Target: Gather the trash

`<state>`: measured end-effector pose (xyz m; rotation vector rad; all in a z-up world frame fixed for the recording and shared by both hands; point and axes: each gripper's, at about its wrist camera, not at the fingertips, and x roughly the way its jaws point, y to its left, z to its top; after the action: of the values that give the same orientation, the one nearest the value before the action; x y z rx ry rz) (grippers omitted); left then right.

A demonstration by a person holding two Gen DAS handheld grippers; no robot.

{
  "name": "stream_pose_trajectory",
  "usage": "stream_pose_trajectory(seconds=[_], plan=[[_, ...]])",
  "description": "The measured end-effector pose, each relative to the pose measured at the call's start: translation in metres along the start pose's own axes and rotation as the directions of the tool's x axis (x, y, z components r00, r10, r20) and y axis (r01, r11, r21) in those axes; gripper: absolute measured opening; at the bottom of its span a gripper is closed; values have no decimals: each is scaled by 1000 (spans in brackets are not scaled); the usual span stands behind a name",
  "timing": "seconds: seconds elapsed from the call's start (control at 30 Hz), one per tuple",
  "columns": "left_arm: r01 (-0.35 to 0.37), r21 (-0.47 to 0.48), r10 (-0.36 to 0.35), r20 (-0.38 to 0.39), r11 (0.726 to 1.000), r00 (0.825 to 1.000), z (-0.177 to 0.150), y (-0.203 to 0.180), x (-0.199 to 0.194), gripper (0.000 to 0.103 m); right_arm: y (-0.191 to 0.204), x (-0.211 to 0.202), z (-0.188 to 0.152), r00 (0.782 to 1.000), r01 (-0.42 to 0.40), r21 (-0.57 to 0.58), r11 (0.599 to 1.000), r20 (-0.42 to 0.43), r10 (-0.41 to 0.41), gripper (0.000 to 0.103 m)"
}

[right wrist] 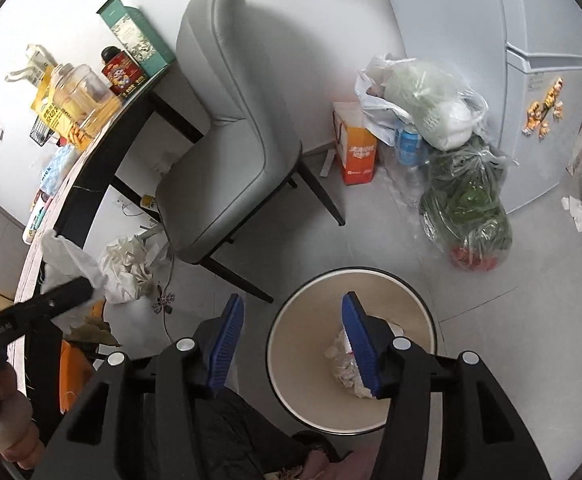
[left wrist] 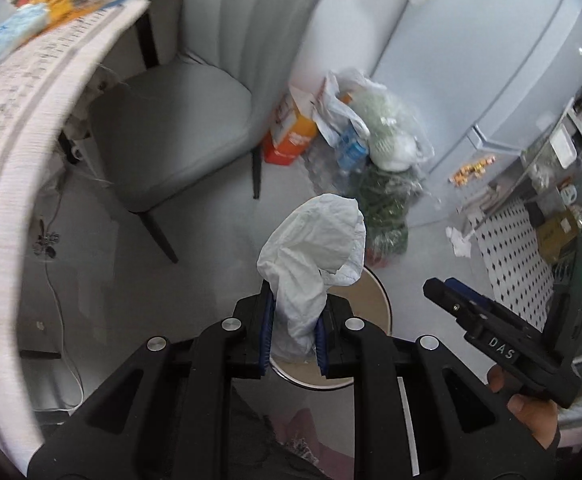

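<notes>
Blue-padded left tongs are clamping a crumpled white tissue right in front of my lens, holding it just above the rim of the round trash bin on the floor. My right tongs are standing apart and empty over that bin, where crumpled trash is already lying at the bottom. I am partway through collecting, and the next move probably calls for centring the tissue over the bin and letting go.

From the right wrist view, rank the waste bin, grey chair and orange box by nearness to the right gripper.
1. Waste bin, directly beneath the right gripper.
2. Grey chair, ahead and left.
3. Orange box, farthest, against the wall, ahead and right.
</notes>
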<state>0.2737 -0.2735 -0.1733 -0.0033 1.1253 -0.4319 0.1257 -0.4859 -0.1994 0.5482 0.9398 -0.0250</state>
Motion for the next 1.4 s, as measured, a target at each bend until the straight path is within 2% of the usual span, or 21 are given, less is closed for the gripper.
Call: stream_pose_trajectory(seconds=[0.13,0.2,0.23,0.27,0.33,0.37,0.57,0.67,0.77,0.83,0.93,1.0,1.4], plan=[[36,32,-35,-40,999,999,0,-22,18,18,-21,-9,2,1000,20,39,999,11,-20,51],[59,36,-56,-65,998,996,0,-31,30,22,-31,-14,4,999,32,52,998,20,-34,51],[82,41,-79,-81,996,994,1,-36,36,35,-36,-17,5,999,42,59,997,25,-43,51],[109,47,-104,-92,993,990,1,-40,39,60,-40,-20,6,998,49,67,997,29,-51,51],[142,51,-138,-73,989,988,0,-44,39,77,-46,-26,6,997,59,74,995,35,-62,51],[141,52,-138,-63,989,988,-1,-44,37,80,-48,-28,7,997,62,75,995,37,-65,51],[113,13,-113,-36,993,993,3,-26,27,88,-45,-30,1,998,53,81,995,32,-56,52],[90,-25,-90,-17,996,996,4,-9,16,88,-32,-26,-3,999,46,70,996,22,-48,57],[74,-40,-73,24,996,997,6,5,-4,90,-13,-27,-5,999,42,42,998,19,-43,66],[68,-53,-65,60,996,996,5,13,-20,94,0,-31,-5,998,52,20,998,34,-52,79],[64,-79,-54,116,995,992,5,28,-45,97,19,-42,-1,996,60,-3,998,67,-59,91],[62,-90,-48,148,994,988,2,37,-63,97,31,-51,0,994,61,-18,998,87,-60,94],[54,-169,-3,292,984,956,-28,91,-152,97,113,-93,-8,991,51,-155,987,129,-31,95]])
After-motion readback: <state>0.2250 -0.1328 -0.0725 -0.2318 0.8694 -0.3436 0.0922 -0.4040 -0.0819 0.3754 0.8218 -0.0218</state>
